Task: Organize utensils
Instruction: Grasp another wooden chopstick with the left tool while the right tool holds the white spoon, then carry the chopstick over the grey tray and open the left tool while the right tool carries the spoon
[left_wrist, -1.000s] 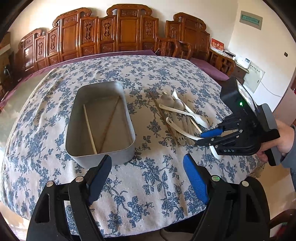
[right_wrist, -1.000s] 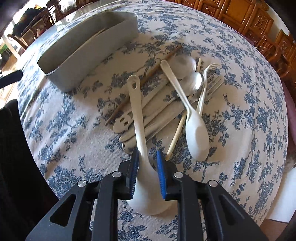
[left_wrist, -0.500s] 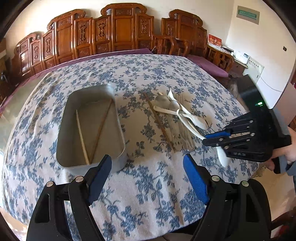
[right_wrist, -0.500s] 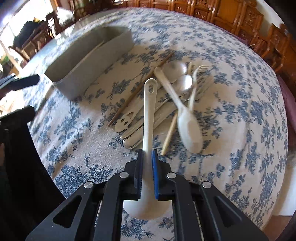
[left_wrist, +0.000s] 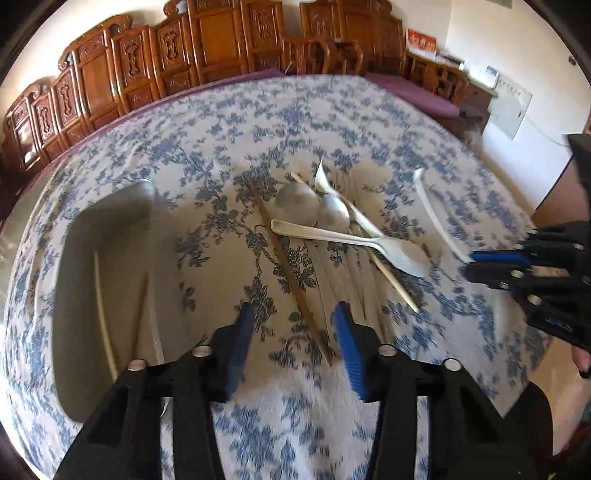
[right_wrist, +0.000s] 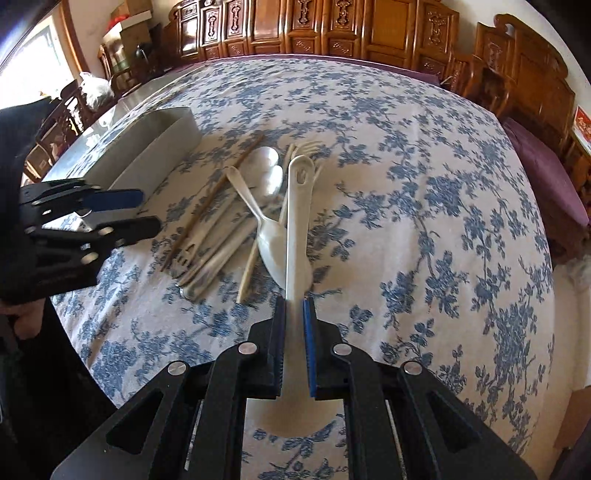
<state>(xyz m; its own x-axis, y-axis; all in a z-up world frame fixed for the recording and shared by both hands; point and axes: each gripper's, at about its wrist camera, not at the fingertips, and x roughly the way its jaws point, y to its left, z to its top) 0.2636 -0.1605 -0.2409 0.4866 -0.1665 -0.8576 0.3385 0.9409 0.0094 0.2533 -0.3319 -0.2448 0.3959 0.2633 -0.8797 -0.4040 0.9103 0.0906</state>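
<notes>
My right gripper (right_wrist: 294, 314) is shut on a white ladle-like spoon (right_wrist: 298, 206) and holds it lifted above the table; it also shows in the left wrist view (left_wrist: 436, 218), where the right gripper (left_wrist: 495, 266) is at the right. My left gripper (left_wrist: 293, 325) is open, low over the near end of a brown chopstick (left_wrist: 291, 277); it also shows in the right wrist view (right_wrist: 125, 210). A pile of white spoons, forks and a pale chopstick (left_wrist: 343, 236) lies mid-table. A grey metal tray (left_wrist: 74, 258) at left holds two chopsticks.
The round table has a blue-flowered cloth (right_wrist: 424, 192). Carved wooden chairs (left_wrist: 221, 44) ring the far side. The table's edge drops off at the right, by a white wall.
My right gripper has lifted the white spoon off the pile and tilted it up. My left gripper has moved forward and right, down over the brown chopstick's near end, and has narrowed.
</notes>
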